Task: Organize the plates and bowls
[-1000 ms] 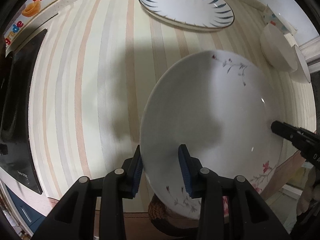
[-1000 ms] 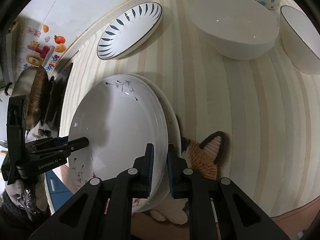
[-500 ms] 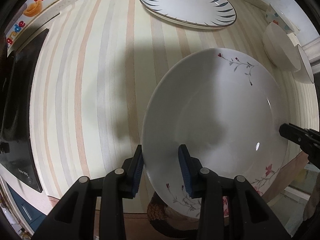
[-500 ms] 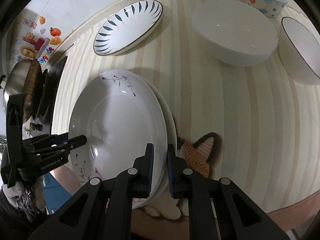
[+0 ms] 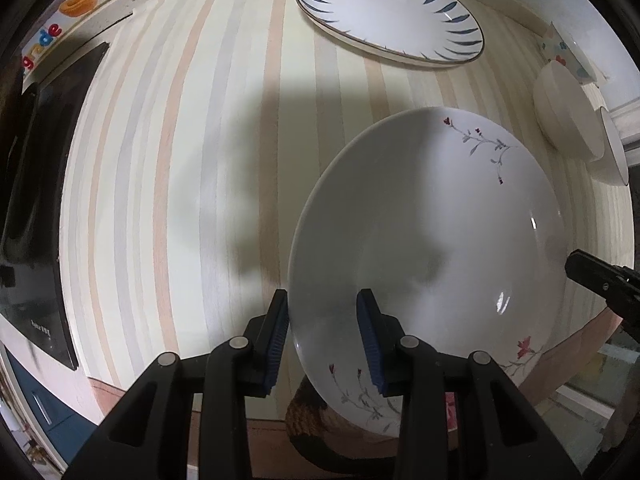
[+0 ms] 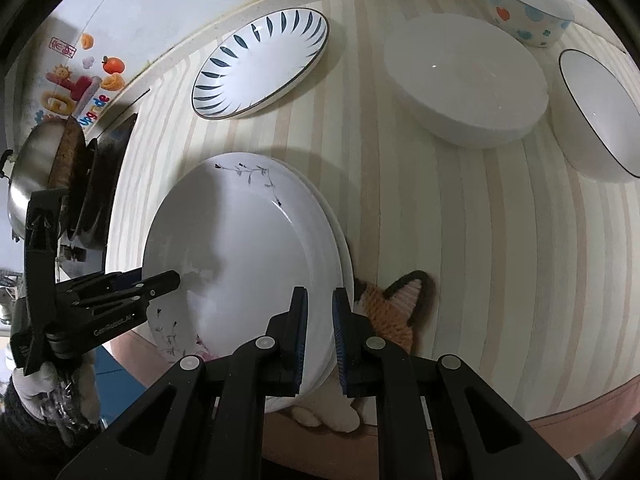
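Two stacked white plates with small flower sprigs (image 5: 432,220) (image 6: 244,248) hang over the near edge of the striped table. My left gripper (image 5: 324,336) straddles the stack's left rim with its jaws apart; it also shows in the right wrist view (image 6: 160,280). My right gripper (image 6: 320,336) is shut on the stack's right rim, one finger above and one below; its tip shows in the left wrist view (image 5: 580,268). A blue-petal plate (image 5: 388,20) (image 6: 260,64) lies at the far side.
An upside-down white bowl (image 6: 464,84), a black-rimmed white bowl (image 6: 596,116) and a spotted bowl (image 6: 524,4) stand at the far right. A cat-shaped mat (image 6: 396,304) lies under the stack. A black stove (image 5: 44,184) with a pan (image 6: 52,172) is at the left.
The plate stack has shifted slightly toward the near edge and both cameras have pulled back a little. Both grippers keep the same hold on the rims.
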`<state>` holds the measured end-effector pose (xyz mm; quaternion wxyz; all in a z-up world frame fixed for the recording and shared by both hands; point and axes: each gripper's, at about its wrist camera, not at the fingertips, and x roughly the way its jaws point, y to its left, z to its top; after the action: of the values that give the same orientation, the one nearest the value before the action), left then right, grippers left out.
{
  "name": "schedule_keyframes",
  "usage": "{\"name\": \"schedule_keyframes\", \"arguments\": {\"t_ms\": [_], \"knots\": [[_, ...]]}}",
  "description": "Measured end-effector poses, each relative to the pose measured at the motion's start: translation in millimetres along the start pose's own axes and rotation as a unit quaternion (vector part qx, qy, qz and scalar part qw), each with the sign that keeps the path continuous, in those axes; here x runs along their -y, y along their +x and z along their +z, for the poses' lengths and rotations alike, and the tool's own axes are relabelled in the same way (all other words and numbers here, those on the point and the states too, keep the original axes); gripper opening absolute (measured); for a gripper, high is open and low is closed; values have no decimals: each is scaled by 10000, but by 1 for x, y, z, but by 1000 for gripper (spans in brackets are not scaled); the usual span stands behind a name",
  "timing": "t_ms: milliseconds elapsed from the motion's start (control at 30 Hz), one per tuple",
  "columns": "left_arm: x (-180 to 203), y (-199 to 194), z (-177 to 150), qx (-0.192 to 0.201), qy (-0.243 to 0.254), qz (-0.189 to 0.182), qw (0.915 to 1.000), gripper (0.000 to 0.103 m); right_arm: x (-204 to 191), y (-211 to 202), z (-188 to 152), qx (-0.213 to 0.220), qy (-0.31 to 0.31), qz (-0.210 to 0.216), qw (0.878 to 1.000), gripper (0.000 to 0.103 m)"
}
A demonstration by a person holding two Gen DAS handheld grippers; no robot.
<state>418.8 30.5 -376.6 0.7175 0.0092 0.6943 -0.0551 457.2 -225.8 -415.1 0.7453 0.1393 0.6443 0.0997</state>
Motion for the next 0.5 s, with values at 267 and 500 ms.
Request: {"name": "schedule_keyframes", "arguments": {"t_ms": [267, 500], "knots": [[-11, -50, 11, 478, -180, 39, 9987, 32, -9, -16, 6, 45, -112, 124, 9999, 15], [-5, -83, 56, 943, -323, 40, 9950, 33, -22, -43, 44, 289, -304, 139, 9990, 24]]}}
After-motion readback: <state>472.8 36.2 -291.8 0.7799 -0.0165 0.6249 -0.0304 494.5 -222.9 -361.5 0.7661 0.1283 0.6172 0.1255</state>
